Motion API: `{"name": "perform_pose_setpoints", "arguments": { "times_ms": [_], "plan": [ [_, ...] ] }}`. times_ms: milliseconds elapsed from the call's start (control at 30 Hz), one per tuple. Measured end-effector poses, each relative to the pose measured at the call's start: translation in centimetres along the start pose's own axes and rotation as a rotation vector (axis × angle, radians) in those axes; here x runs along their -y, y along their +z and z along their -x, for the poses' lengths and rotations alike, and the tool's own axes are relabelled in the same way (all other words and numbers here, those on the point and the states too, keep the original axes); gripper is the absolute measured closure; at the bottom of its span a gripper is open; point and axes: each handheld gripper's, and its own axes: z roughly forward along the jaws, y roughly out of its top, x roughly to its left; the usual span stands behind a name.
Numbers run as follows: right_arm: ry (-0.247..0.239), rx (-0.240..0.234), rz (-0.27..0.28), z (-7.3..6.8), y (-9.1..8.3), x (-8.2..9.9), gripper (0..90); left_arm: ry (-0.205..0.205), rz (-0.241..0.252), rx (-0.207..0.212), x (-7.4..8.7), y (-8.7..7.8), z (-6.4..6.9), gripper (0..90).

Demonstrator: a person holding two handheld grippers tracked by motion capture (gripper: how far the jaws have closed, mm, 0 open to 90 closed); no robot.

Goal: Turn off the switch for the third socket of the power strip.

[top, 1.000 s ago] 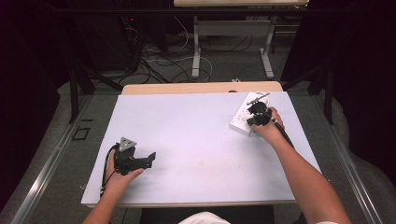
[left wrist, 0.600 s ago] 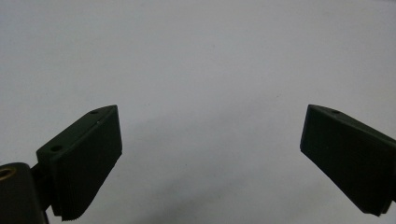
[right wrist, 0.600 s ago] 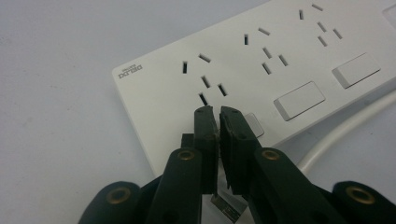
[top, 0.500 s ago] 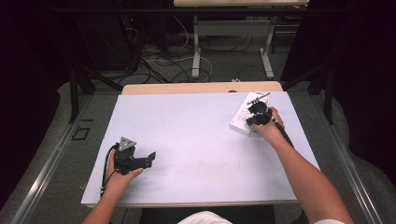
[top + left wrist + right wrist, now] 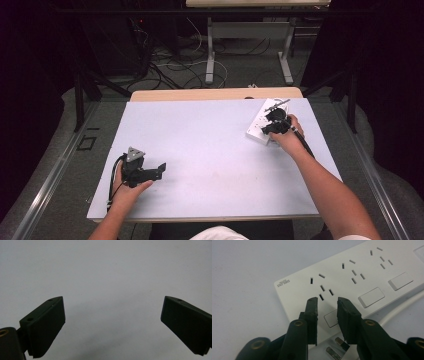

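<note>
A white power strip [image 5: 259,128] lies at the table's far right, with several sockets and rocker switches [image 5: 371,297]. My right gripper [image 5: 270,121] hovers just over its near end. In the right gripper view the gripper [image 5: 327,301] has its jaws a narrow gap apart, with nothing between them, above the end switch [image 5: 330,319]. Two metal plug prongs [image 5: 340,342] and a white cable [image 5: 402,307] lie beside the strip, under the gripper. My left gripper [image 5: 160,171] rests at the near left of the table. Its jaws [image 5: 112,325] stand wide open over bare table.
The white table top [image 5: 210,135] spreads between both hands. A wooden table edge [image 5: 215,94] abuts its far side. Cables [image 5: 170,65] and desk legs [image 5: 210,55] are on the floor beyond. Metal rails run along both sides.
</note>
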Motion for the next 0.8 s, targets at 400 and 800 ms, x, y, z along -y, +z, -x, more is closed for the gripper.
{"name": "perform_pose_setpoints", "arguments": {
  "times_ms": [400, 800],
  "plan": [
    [-0.019, -0.022, 0.053, -0.4, -0.5, 0.0, 53.2, 0.009, -0.004, 0.003, 0.1, 0.2, 0.0, 5.3],
    [-0.032, -0.029, 0.085, -1.1, -1.7, 0.0, 46.1, 0.011, -0.014, 0.009, 0.1, 0.1, 0.0, 5.3]
  ]
}}
